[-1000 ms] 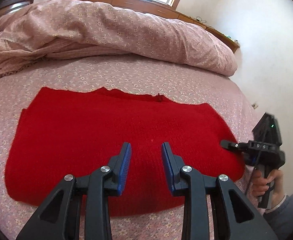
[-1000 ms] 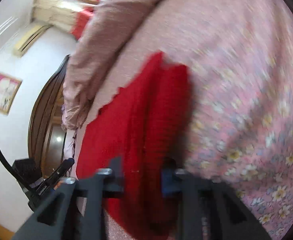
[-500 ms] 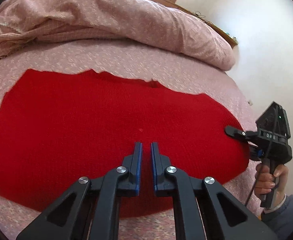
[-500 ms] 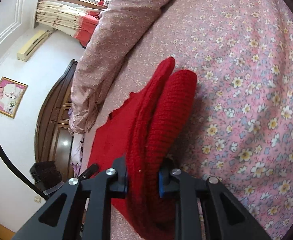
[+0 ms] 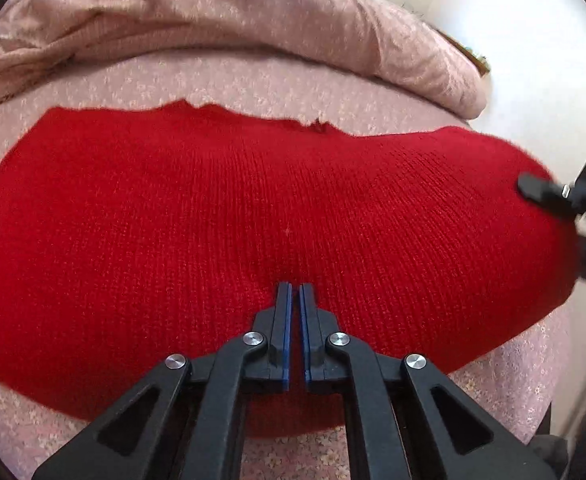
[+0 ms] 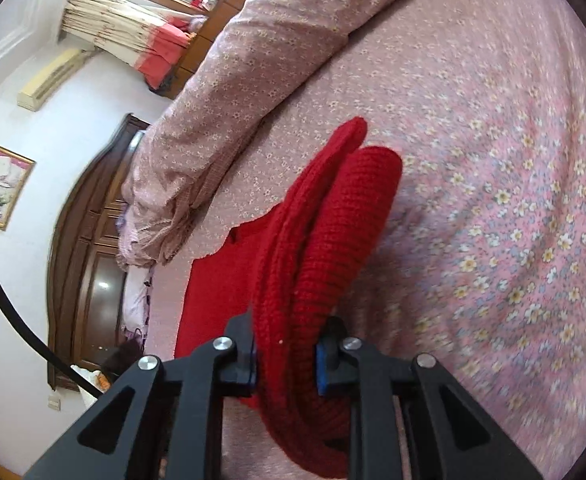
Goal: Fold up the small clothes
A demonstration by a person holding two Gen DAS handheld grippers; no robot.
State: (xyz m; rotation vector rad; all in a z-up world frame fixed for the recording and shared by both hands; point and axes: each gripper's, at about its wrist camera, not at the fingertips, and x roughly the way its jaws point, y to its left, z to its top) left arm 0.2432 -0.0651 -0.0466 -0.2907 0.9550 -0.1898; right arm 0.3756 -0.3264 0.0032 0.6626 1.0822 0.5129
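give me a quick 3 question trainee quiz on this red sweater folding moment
1. True or false: the left gripper has its jaws wide open above the red knitted sweater.
2. Multiple choice: what is clamped in the right gripper? A) the pink floral quilt B) a bunched edge of the red knitted sweater C) nothing
3. Fill in: the sweater lies on a pink floral ____.

Key:
1. False. The jaws are shut, tips down on the knit.
2. B. The folded edge rises between the blue pads.
3. Bedsheet, with the rolled pink quilt beyond the sweater.
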